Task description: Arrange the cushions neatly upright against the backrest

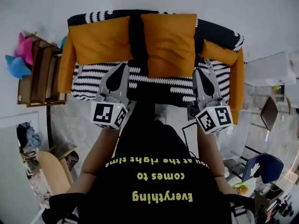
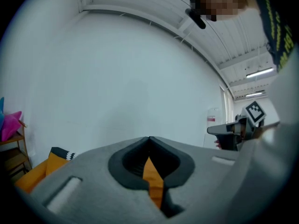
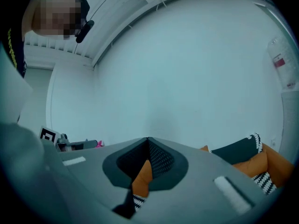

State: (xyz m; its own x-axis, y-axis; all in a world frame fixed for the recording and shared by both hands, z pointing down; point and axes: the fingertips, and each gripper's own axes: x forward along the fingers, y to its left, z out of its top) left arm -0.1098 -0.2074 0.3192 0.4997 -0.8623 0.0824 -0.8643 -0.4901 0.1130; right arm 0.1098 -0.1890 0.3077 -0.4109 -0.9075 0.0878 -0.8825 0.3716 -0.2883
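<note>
A sofa (image 1: 88, 80) with a black-and-white striped fabric cover and orange armrests fills the 12 o'clock part of the head view, standing against a white wall. Three cushions sit on it. The left orange cushion (image 1: 100, 38), square and plump, leans on the backrest at about 11 o'clock. The middle orange cushion (image 1: 168, 43), of the same kind, stands beside it at 12 o'clock, with a strip of dark backrest between them. The small orange cushion (image 1: 219, 52) lies at 2 o'clock, by the right armrest; it looks tilted rather than upright, though the steep angle makes this hard to judge.

The left gripper (image 1: 124, 68) is held over the front of the seat, its tip at the lower edge of the left orange cushion. Its own view shows the jaws pressed together with nothing pinched, and orange fabric shows through the hollow behind the tips. The right gripper (image 1: 199, 73) is held at about 1 o'clock, between the middle and small cushions. Its jaws are likewise pressed together and empty.

At 9 o'clock of the sofa stands a brown wooden shelf (image 1: 37, 73) carrying a pink soft shape (image 1: 24, 45) and a blue soft shape (image 1: 16, 64).
</note>
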